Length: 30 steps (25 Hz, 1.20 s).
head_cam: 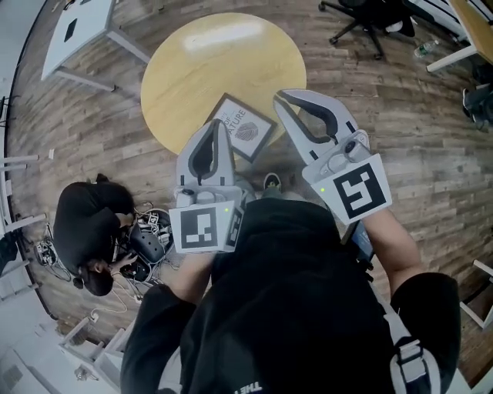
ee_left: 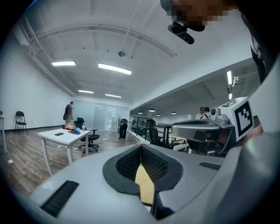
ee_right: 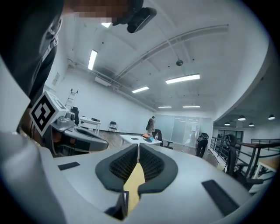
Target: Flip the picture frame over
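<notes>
The picture frame [head_cam: 243, 128] has a dark rim and lies print side up near the front edge of the round yellow table [head_cam: 223, 69]. Both grippers hang high above it, close to the head camera, and neither touches it. My left gripper [head_cam: 221, 123] is shut and holds nothing; in its own view the pads [ee_left: 131, 164] meet at the tip, pointing level across the room. My right gripper [head_cam: 279, 96] is also shut and empty, its pads [ee_right: 151, 168] pressed together. Each gripper shows beside the other: the right gripper [ee_left: 205, 129] and the left gripper [ee_right: 74, 133].
A person [head_cam: 92, 231] crouches on the wooden floor at the left among cables. A white desk [head_cam: 77, 27] stands at the far left, an office chair [head_cam: 370, 19] at the far right. Several people stand far off in the hall.
</notes>
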Each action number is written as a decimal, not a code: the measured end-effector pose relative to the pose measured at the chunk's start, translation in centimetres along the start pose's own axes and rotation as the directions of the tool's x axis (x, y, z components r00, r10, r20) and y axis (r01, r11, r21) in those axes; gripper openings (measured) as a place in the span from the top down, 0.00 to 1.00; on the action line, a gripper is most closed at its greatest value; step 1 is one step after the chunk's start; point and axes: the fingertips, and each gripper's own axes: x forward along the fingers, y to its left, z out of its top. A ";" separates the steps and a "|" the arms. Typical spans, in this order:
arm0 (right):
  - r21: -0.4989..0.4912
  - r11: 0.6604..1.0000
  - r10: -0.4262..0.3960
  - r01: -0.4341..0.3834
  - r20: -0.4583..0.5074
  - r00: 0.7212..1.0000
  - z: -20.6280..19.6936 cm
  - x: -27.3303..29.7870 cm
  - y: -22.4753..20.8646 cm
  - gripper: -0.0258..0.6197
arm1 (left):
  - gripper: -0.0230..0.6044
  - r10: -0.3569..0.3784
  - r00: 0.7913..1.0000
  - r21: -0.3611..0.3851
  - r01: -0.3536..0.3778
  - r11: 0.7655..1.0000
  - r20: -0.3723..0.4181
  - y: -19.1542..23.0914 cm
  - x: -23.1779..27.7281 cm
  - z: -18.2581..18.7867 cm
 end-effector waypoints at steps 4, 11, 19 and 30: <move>0.109 0.994 -0.019 0.018 0.011 1.000 0.0 -2.5 -2.1 0.91 | 0.93 -0.020 1.000 -0.018 0.020 1.000 0.020 -1.0 -0.7 0.9; 0.200 0.975 -0.095 0.093 0.005 0.995 -0.1 -5.0 -3.8 0.91 | 0.93 -0.033 0.999 0.014 0.032 0.999 0.038 -2.1 -1.8 2.1; 0.211 0.972 -0.106 0.101 0.011 0.994 0.0 -5.2 -3.7 0.91 | 0.93 -0.033 0.999 0.016 0.032 0.999 0.015 -2.8 -1.7 2.5; 0.204 0.971 -0.127 0.124 0.000 0.992 -0.5 -5.4 -4.1 0.91 | 0.93 -0.072 0.997 0.043 0.071 0.997 0.020 -3.2 -1.2 2.5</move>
